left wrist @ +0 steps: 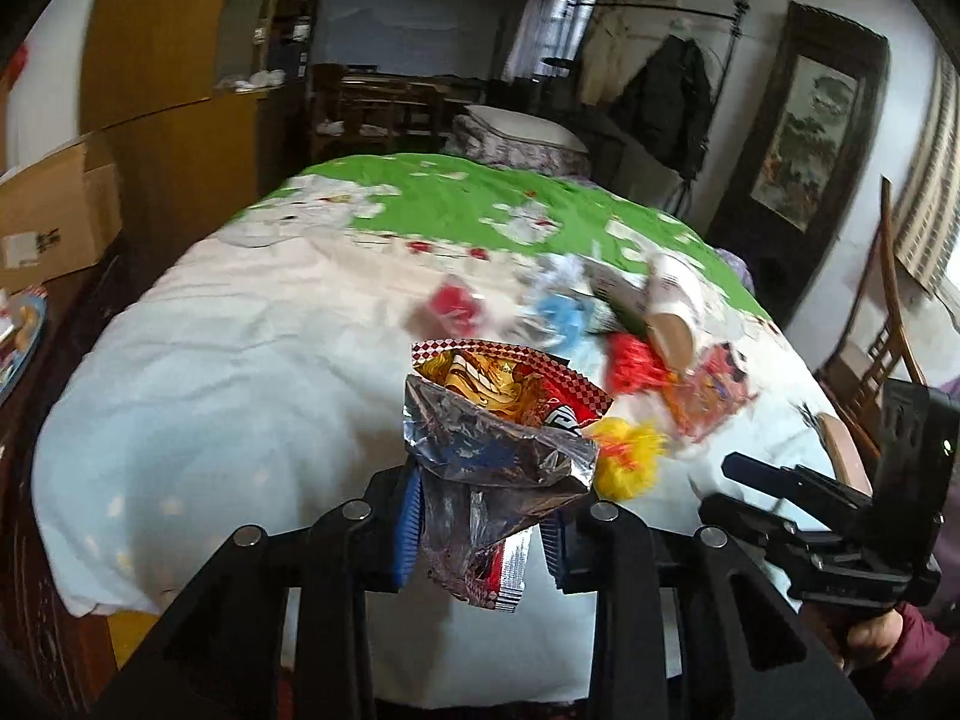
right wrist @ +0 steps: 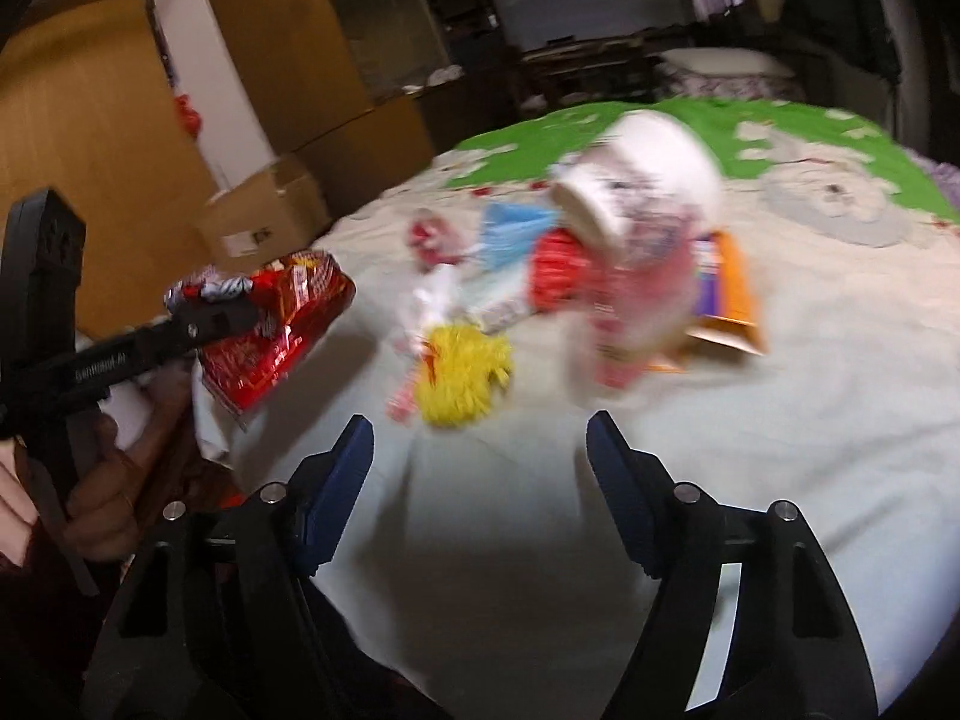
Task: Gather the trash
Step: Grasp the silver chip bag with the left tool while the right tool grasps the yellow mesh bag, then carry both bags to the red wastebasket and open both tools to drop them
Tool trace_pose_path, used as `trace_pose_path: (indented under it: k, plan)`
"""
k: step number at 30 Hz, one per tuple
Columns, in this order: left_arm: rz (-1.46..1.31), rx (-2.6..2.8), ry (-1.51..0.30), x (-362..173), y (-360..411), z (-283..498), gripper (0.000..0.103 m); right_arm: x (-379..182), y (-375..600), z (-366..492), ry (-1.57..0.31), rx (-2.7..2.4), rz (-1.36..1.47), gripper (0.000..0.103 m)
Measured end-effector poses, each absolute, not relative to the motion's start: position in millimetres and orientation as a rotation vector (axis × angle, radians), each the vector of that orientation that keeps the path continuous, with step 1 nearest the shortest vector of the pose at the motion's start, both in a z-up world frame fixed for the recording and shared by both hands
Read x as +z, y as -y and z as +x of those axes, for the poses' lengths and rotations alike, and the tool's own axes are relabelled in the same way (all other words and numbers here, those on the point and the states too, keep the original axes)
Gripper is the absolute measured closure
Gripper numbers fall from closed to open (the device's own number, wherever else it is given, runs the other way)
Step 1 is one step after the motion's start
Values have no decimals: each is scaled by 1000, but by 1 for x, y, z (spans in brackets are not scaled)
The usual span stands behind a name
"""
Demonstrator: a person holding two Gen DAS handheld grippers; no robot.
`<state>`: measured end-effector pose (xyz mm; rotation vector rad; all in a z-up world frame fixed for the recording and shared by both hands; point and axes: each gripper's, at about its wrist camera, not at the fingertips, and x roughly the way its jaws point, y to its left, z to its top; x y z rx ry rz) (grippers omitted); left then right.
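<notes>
On the bed (left wrist: pixel 252 360), seen from the left wrist, a pale sheet covers the near half and a green patterned quilt (left wrist: pixel 456 192) the far half. The left gripper (left wrist: pixel 480 531) is clamped on a crumpled snack bag (left wrist: pixel 498 420), foil inside showing and red print outside, held up above the sheet. Beyond it a heap of trash lies on the right part of the bed: a yellow fluffy wad (left wrist: pixel 627 450), red wrappers (left wrist: pixel 633 363), a blue wrapper (left wrist: pixel 558 315), a paper cup (left wrist: pixel 675 312) on its side and an orange packet (left wrist: pixel 714 396), all blurred. The right gripper (left wrist: pixel 744 489) shows at the right edge, held in a hand (left wrist: pixel 873 639); from here I cannot tell how its fingers stand. Left of the bed stand a cardboard box (left wrist: pixel 57 216) and a wooden wardrobe (left wrist: pixel 162 36); on the right wall hangs a framed scroll painting (left wrist: pixel 804 138), with dark coats (left wrist: pixel 666 96) on a rack beside it.

From the right wrist, the right gripper (right wrist: pixel 480 468) has its blue-padded fingers (right wrist: pixel 345 480) spread wide with nothing between them, above the bare sheet (right wrist: pixel 810 420). Just ahead lies the same heap: the yellow wad (right wrist: pixel 465 381), the white cup (right wrist: pixel 645 180) tilted on top, the red wrappers (right wrist: pixel 558 270) and the orange packet (right wrist: pixel 729 294). At left the left gripper (right wrist: pixel 216 315) holds the red snack bag (right wrist: pixel 279 330) off the bed, well apart from the heap. The cardboard box (right wrist: pixel 264 213) and wardrobe (right wrist: pixel 90 138) stand behind.
</notes>
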<state>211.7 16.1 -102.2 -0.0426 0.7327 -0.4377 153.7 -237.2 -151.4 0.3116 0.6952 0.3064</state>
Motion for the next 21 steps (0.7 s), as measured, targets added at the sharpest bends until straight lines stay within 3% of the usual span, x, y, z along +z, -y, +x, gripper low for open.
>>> trace_pose_path:
  k: [6,7,8,9,21]
  plan:
    - [-57,-342,-744,-104,-56,207,70,-164,214,189,-761,266,303,35]
    - [-58,-328,-743,-104,-62,205,70,-167,213,191,-766,267,297,41]
    - [-61,-316,-742,-103,-69,204,70,-169,210,193,-774,269,289,63]
    - [-70,-297,-741,-101,-79,199,70,-170,208,193,-781,273,288,73]
    - [-119,-91,-781,-103,-167,133,68,-109,197,139,-602,332,276,74]
